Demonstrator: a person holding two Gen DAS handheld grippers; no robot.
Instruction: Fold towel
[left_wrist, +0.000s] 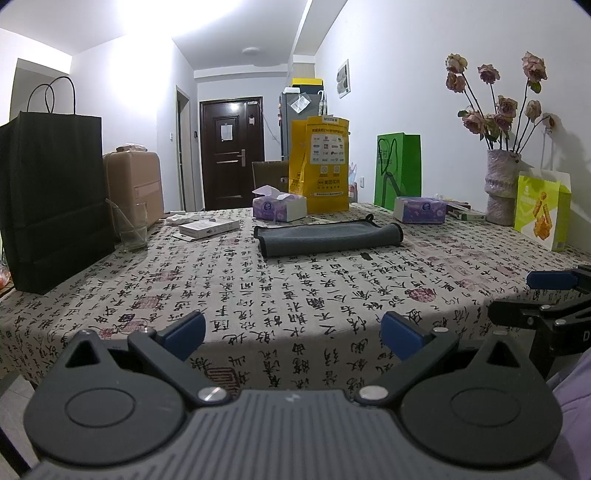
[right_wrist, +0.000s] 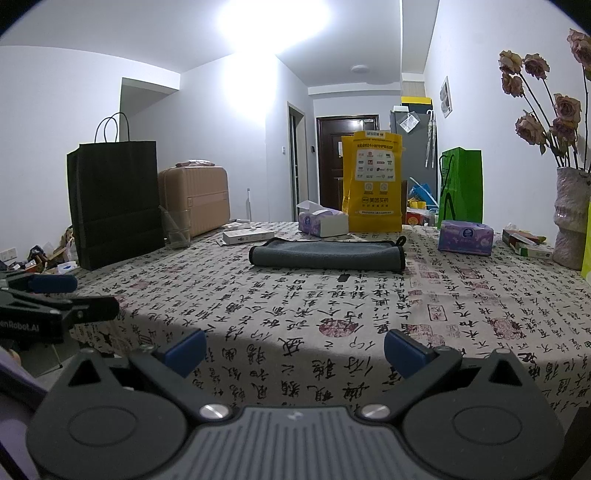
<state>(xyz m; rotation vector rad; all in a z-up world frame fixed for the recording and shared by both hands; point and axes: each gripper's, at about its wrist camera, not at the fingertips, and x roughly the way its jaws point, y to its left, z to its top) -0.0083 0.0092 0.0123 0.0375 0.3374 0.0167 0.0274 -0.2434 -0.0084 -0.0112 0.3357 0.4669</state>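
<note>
**Towel lies folded mid-table, both grippers held back and empty**

The grey towel (left_wrist: 328, 239) sits in the centre of the left wrist view, a little above the middle of the frame, lying flat on the calligraphy-print tablecloth (left_wrist: 258, 295). It appears as a long narrow band with rounded, doubled-looking ends and a dark trimmed edge along its far side, so it seems to have been folded at least once already; how many layers it holds cannot be told from this low angle. A small hanging loop shows at its upper right corner.

The left gripper (left_wrist: 291, 332) fills the bottom of its frame with its blue pads spread wide apart and nothing between them. The right gripper (right_wrist: 295, 349) is the same in its own view: released, empty, low in the frame. Both are well apart from the towel, near the table's front edge.

Judging by this, either the folding is finished, or one more fold across the length is left. If more is wanted, both grippers must reach forward to the towel's ends.
</note>
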